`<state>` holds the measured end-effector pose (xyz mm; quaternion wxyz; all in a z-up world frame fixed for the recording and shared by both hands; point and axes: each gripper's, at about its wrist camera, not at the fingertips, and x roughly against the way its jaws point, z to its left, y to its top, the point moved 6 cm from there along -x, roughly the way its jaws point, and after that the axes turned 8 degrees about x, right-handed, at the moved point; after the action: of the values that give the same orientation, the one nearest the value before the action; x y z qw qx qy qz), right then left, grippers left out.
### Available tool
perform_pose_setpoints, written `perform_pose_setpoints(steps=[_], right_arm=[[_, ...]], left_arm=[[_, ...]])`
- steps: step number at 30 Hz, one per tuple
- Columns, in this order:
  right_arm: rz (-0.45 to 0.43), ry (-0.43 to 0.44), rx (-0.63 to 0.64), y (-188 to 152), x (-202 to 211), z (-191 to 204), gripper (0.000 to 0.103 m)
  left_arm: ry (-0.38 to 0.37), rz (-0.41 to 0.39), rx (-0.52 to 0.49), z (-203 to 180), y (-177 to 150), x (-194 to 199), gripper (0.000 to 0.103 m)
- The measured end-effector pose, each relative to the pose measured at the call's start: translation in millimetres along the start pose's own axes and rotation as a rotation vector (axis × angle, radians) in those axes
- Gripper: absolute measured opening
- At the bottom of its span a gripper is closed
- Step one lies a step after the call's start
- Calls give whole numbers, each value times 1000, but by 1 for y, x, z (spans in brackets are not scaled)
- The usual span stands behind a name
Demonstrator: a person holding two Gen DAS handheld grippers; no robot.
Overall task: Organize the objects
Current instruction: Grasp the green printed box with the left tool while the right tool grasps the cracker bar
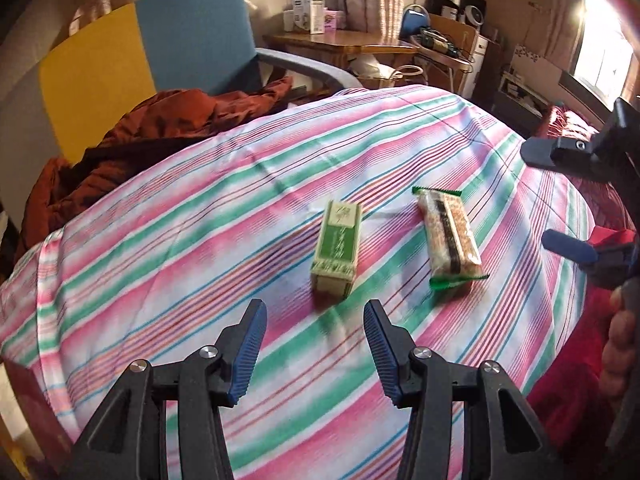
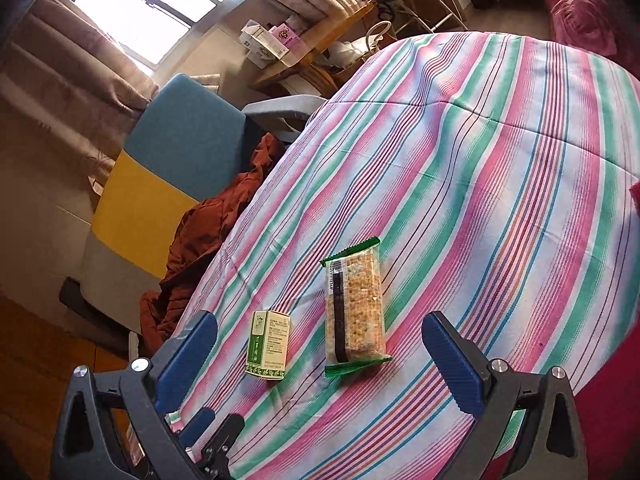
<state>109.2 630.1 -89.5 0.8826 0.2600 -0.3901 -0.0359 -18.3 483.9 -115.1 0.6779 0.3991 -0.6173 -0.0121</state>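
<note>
You are holding your left gripper [image 1: 315,322] low over the striped cloth [image 1: 200,216], and its blue fingers [image 1: 250,344] are standing spread apart with nothing between them. The little green box [image 1: 336,254] is lying on the cloth just ahead of that gap, with its short end facing you. The cracker pack [image 1: 450,242] is lying just beside the box on its right side, near it but not touching it. Your right gripper [image 2: 320,350] is hanging over the same two things, and its fingers [image 2: 452,364] are spread very wide, holding nothing. From the right camera the box [image 2: 269,344] and the pack [image 2: 355,312] are both sitting in the space between those fingers, box on the left and pack on the right. A brown-red cloth [image 1: 132,140] is lying bunched up at the far left edge of the striped cloth, next to a blue and yellow chair [image 1: 160,52]
</note>
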Motion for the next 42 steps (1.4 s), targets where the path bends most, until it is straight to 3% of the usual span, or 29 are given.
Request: perform_pose_setpoints(steps=[10,12,13,21,26,30,34,40,42], right_arm=[[46,10,26,-5,-10,5,103],[59,5,35,-6,-13,6,103],[65,3,39,-7,-14,6,103],[85,-22,138,-11,-20,19,102],[115,-64,202,-18,-26,23,92],[136,-117,253,-23,-31,24,87],[190,-165,283,-25,-41,24,82],[258,-314,351,-11,-77,17,82],[266,-347,362,-9,-89,12,76]], left_arm=[[10,68,-76,-21,30,-64,50],[-10,104,-40,-16,31,-75,31],[-15,105,-18,-13,30,-75,31],[14,69,51,6,-24,-32,30],[-3,76,142,21,-71,-4,30],[-5,60,146,28,-97,17,30],[-18,37,147,32,-104,24,30],[-16,0,126,29,-104,22,31],[-6,-17,110,28,-106,21,31]])
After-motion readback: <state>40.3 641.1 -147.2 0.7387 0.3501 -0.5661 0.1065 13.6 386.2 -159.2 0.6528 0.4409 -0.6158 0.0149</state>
